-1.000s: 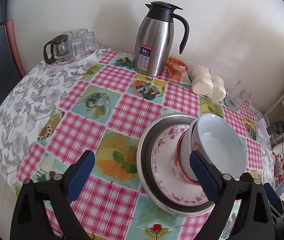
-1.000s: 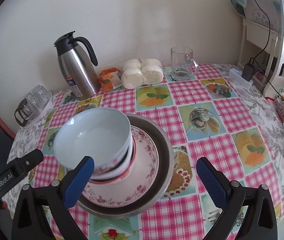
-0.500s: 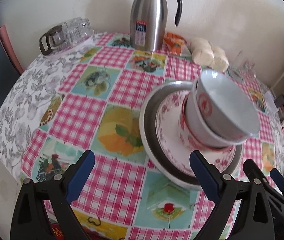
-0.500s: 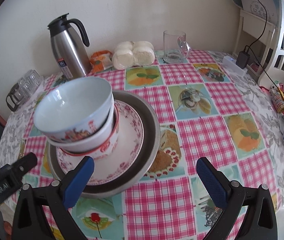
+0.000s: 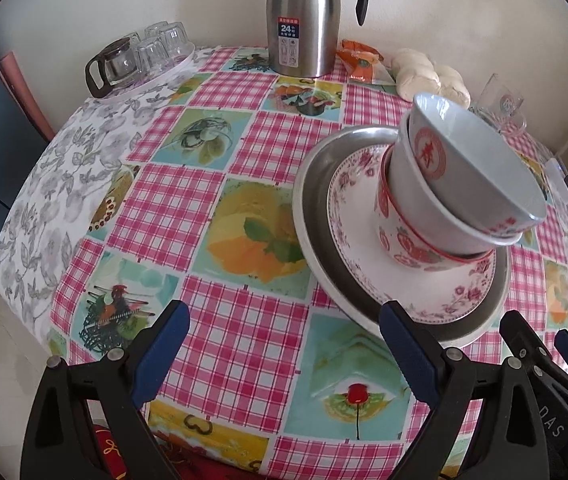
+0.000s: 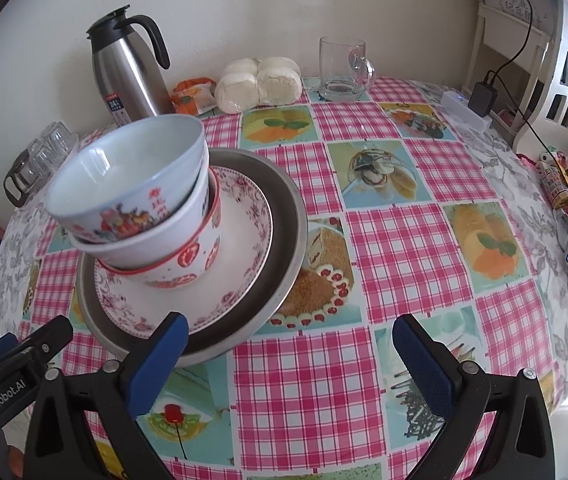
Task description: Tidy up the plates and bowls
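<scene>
Left view: ahead-right of the open, empty left tool (image 5: 284,344), three nested bowls (image 5: 456,192) sit on a plate (image 5: 364,216) in a steel tray (image 5: 312,184); the flask (image 5: 304,20) label reads "24".

Right view: the stack lies ahead-left of the open, empty right tool (image 6: 288,356); "GenRobot.AI" marks the neighbouring tool.

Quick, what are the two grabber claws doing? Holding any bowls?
Left gripper: open, holding nothing.
Right gripper: open, holding nothing.

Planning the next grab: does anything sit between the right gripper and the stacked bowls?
Nothing visible does. Only bare tablecloth and the near rims of the metal tray and floral plate lie between the right gripper and the stacked bowls.
</scene>
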